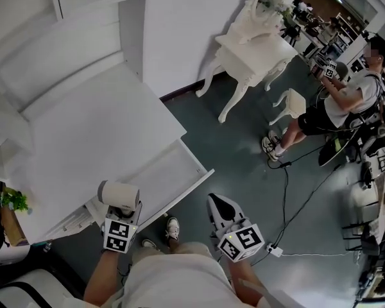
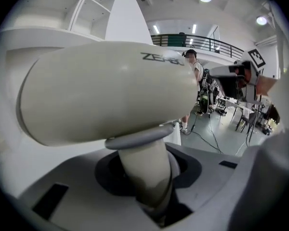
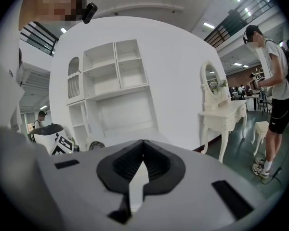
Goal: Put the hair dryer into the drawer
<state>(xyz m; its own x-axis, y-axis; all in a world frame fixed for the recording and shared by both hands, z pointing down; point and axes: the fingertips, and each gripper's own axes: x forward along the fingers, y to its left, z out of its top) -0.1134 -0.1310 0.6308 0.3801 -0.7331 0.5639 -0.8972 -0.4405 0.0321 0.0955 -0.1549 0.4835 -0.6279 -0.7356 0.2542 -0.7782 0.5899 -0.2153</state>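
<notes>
The head view looks steeply down from over the desk (image 1: 96,127) corner and the drawer (image 1: 173,172). The left gripper view sits tight against the dryer (image 2: 106,90) and faces the room. The right gripper view looks almost level toward the shelves (image 3: 115,76). All three views catch the standing person (image 3: 274,81); the head and right gripper views share the dressing table (image 3: 226,114).

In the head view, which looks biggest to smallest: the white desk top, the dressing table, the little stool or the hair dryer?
1. white desk top, by far.
2. dressing table.
3. hair dryer and little stool look about alike; the dryer is much nearer the camera, so no ranking.
</notes>
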